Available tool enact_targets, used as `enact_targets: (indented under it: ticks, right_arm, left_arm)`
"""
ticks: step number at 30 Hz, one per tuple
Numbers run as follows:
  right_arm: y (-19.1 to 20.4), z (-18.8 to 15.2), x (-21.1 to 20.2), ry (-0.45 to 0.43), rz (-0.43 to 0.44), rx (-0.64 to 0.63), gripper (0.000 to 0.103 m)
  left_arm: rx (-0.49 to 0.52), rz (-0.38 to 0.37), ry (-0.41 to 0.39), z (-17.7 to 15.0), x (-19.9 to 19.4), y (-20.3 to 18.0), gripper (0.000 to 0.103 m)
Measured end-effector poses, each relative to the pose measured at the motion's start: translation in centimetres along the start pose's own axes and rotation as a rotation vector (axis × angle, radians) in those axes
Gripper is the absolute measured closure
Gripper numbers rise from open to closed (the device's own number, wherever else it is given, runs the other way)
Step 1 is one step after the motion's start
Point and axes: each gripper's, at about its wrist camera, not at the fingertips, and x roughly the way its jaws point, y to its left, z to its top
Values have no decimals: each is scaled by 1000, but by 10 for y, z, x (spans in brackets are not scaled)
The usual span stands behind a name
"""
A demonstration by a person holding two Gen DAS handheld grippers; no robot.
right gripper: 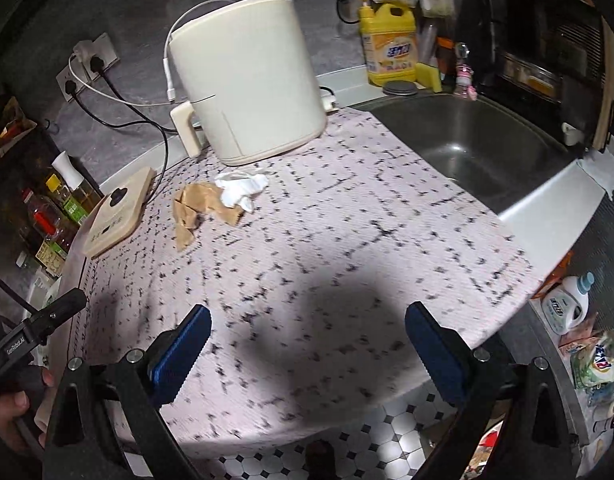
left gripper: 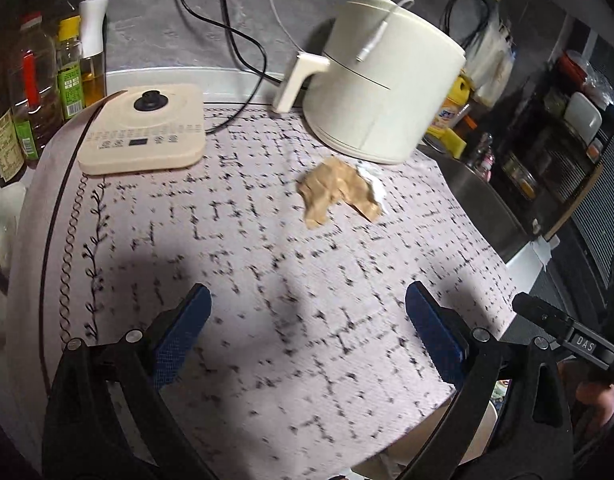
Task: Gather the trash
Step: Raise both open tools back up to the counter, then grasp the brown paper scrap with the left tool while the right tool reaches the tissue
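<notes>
A crumpled brown paper [left gripper: 336,190] lies on the patterned cloth in front of the cream air fryer [left gripper: 383,80], with a crumpled white tissue [left gripper: 372,182] touching its right side. Both show in the right wrist view too: the brown paper [right gripper: 199,208] and the white tissue [right gripper: 243,190]. My left gripper [left gripper: 307,320] is open and empty, low over the cloth, well short of the trash. My right gripper [right gripper: 307,336] is open and empty near the counter's front edge, with the trash far ahead to the left.
A cream induction hob [left gripper: 143,130] sits at the left, oil bottles [left gripper: 47,92] beyond it. A steel sink [right gripper: 475,148] lies right of the cloth, with a yellow detergent bottle [right gripper: 389,50] behind. Cables [left gripper: 227,36] hang down the grey wall. The floor is tiled [right gripper: 387,440] below.
</notes>
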Motion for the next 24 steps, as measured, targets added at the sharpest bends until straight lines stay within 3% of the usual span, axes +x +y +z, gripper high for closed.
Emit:
enact_targets:
  ticks: [7, 16, 24]
  right_arm:
    - [39, 6, 14, 16, -10, 16, 8]
    - [45, 25, 14, 10, -46, -11, 8]
    - [29, 52, 30, 12, -30, -10, 8]
  left_arm:
    - [10, -23, 8, 26, 17, 26, 6]
    - [-28, -108, -15, 49, 37, 27, 7]
    - [-38, -126, 28, 63, 79, 11, 26]
